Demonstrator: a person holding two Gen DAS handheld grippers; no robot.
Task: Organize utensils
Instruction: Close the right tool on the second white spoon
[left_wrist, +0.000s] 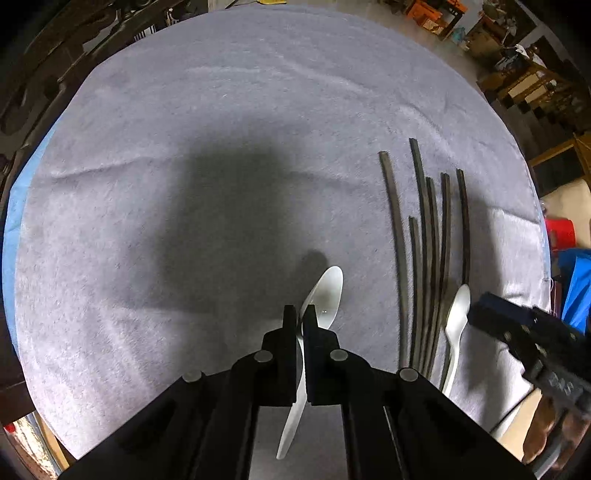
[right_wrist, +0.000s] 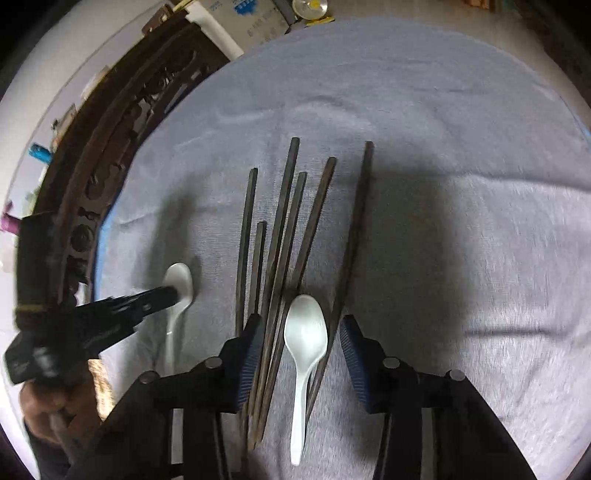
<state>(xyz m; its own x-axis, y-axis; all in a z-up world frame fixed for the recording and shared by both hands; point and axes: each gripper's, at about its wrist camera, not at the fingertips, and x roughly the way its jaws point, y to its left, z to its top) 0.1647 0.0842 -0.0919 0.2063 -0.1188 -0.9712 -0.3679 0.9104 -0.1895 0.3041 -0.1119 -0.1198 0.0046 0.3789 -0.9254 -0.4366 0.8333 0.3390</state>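
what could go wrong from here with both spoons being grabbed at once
The right claw is open around the second white spoon with dark chopsticks also between its fingers, so closing may pinch or drag chopsticks along with it. The left claw is shut on the first white spoon near the bowl's neck, edge-on; the thin plastic could twist or slip out when lifted. Either lift might also snag the grey cloth.

Setting: cluttered storeroom or workshop, home-like.
Grey cloth (left_wrist: 221, 110) over a table; carved dark wood furniture (right_wrist: 110, 147) beside it; stacked wooden furniture and boxes (left_wrist: 517, 74) crowd the floor beyond.
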